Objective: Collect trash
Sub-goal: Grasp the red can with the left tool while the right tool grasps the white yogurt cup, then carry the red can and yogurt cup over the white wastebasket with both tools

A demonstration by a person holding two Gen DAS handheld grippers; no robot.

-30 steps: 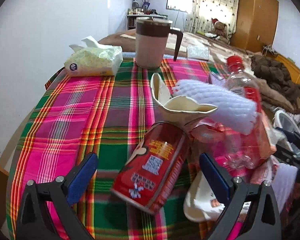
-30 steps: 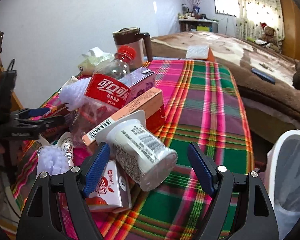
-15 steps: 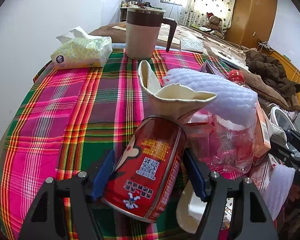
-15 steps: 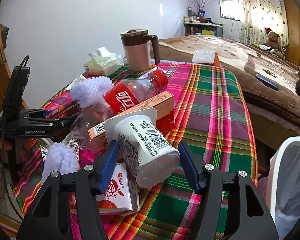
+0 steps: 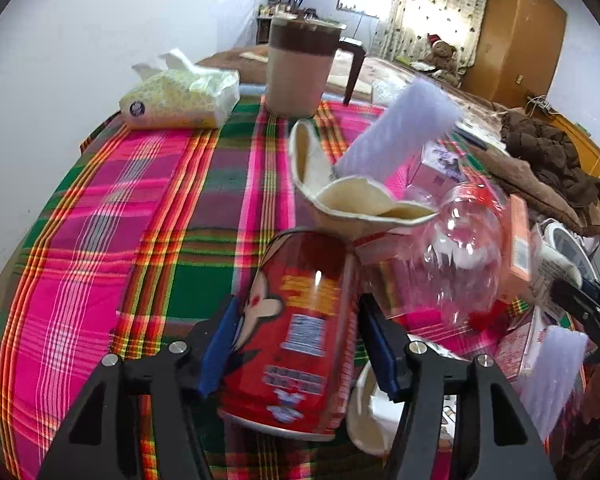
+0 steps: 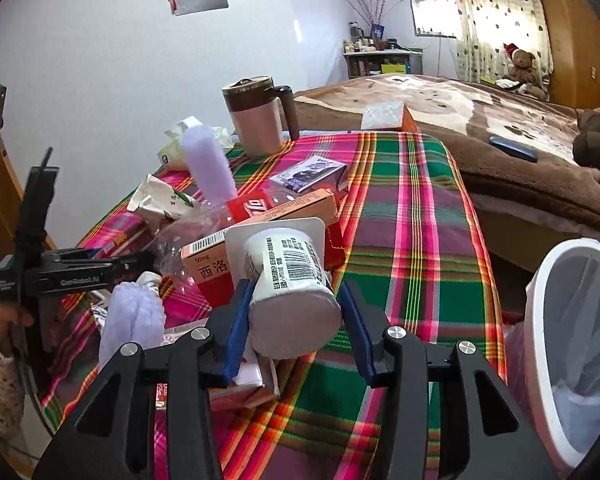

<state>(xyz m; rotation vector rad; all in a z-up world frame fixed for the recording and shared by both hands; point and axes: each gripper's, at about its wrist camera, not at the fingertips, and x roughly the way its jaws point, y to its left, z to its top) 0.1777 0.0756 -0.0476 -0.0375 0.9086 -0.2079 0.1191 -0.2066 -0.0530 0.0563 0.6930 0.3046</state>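
Note:
My left gripper (image 5: 296,340) is shut on a red can (image 5: 296,332) lying on the plaid tablecloth (image 5: 140,208). My right gripper (image 6: 296,328) is shut on a white yogurt cup (image 6: 288,280). Beside them lies a trash pile: a clear cola bottle (image 5: 464,264), a crumpled paper cup (image 5: 360,196), a white foam sleeve (image 5: 396,132), an orange box (image 6: 260,236) and a purple carton (image 6: 312,176). The left gripper also shows in the right wrist view (image 6: 140,260).
A white bin with a liner (image 6: 576,344) stands off the table's right edge. A brown-lidded mug (image 5: 300,72) and a tissue pack (image 5: 180,96) sit at the table's far end. A bed with a brown blanket (image 6: 500,120) lies beyond.
Both grippers have closed from wide open onto their objects, the left on the red can, the right on the yogurt cup. The cola bottle tipped over and the foam sleeve shifted.

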